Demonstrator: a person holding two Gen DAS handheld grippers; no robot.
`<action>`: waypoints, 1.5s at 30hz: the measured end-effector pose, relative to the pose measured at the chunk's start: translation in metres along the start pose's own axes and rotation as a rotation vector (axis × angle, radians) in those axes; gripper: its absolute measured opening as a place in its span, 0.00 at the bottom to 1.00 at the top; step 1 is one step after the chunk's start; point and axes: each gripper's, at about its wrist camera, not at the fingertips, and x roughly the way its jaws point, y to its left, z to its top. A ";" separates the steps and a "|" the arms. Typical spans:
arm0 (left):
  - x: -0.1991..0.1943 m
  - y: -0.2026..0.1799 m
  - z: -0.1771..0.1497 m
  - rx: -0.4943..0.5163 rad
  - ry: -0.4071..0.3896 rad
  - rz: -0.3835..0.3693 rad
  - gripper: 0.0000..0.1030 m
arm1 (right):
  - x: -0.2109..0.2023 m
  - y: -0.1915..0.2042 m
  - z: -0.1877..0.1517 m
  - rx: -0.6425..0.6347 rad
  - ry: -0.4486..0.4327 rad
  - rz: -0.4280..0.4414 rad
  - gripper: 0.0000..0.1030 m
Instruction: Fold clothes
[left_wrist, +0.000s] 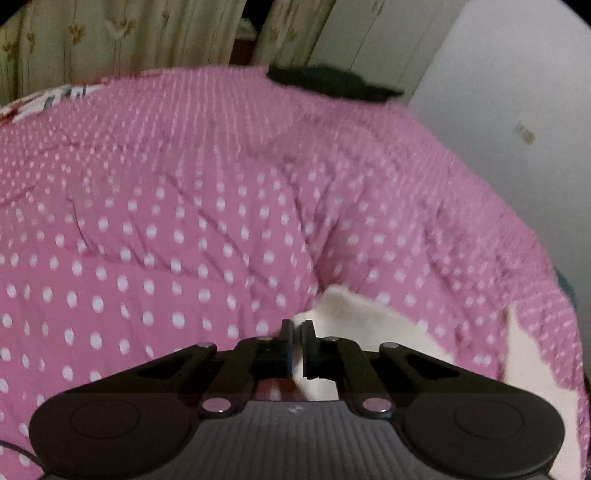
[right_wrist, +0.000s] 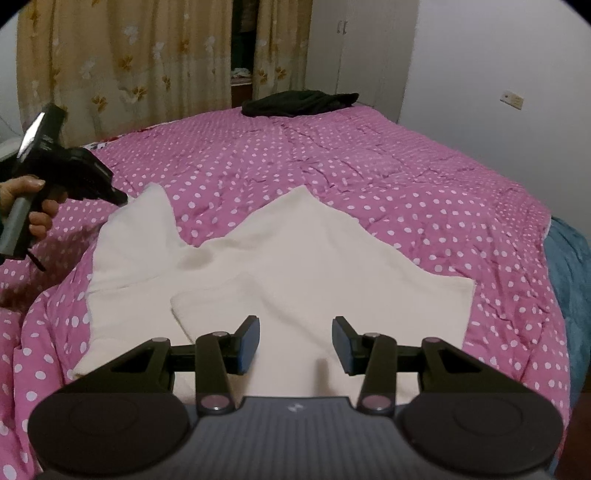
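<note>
Between the jaws of the left gripper (left_wrist: 297, 332), which are pressed together, sits a thin edge of the cream-white garment (right_wrist: 295, 258); the pinch looks to be at the tip of its far-left peak, though the blur in the left wrist view hides how much cloth is caught. Ahead of the right gripper (right_wrist: 295, 339), whose jaws stand spread with nothing in them, the garment lies on the pink polka-dot bedspread (right_wrist: 369, 166), its near hem running under those jaws.

To do this step well, I judge the left pinch should hold a good bite of cloth, not just the hem, before lifting, and carry the corner across low so the rest stays flat. The right jaws could close on the near edge to anchor it.

As for lie, the garment's long axis seems to run across the right jaws, left to right, with two peaks pointing away toward the black clothing (right_wrist: 299, 101) at the bed's far edge.
</note>
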 end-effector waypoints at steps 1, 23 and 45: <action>-0.005 0.001 0.002 -0.005 -0.015 -0.012 0.04 | -0.001 -0.001 0.000 0.003 -0.002 -0.001 0.42; -0.067 -0.096 -0.005 0.244 -0.075 -0.311 0.03 | -0.007 -0.013 0.000 0.038 -0.014 -0.050 0.43; -0.069 -0.209 -0.088 0.643 0.213 -0.730 0.11 | -0.030 -0.051 -0.013 0.197 -0.036 -0.067 0.43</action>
